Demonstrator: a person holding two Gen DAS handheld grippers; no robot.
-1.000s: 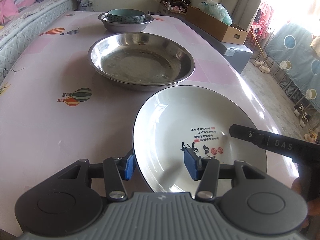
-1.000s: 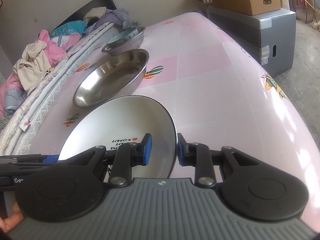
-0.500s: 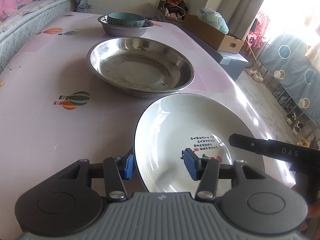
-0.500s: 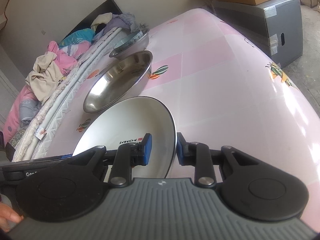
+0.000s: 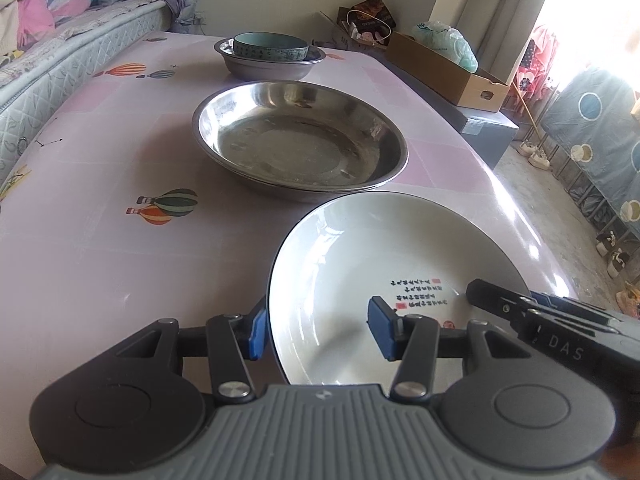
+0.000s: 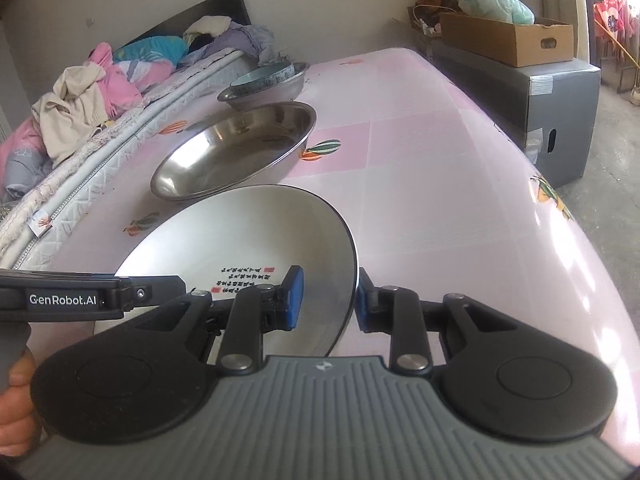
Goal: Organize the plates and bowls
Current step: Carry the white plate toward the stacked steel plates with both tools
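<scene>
Fingers of the left gripper (image 5: 318,330) straddle the near left rim of the white plate (image 5: 384,264), blue pads apart from it, no grip evident. Beyond lie a steel pan (image 5: 300,140), then a teal bowl (image 5: 270,46) in a steel bowl (image 5: 264,67).

Right gripper (image 6: 328,298) fingers bracket the plate's (image 6: 248,236) right rim; grip unclear, over the pink surface (image 6: 460,184)

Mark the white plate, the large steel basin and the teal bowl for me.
white plate (image 5: 360,248), left wrist view, bare inner surface above the printed writing.
large steel basin (image 5: 296,148), left wrist view, flat inner bottom.
teal bowl (image 5: 270,52), left wrist view, patterned outer wall facing the camera.
</scene>
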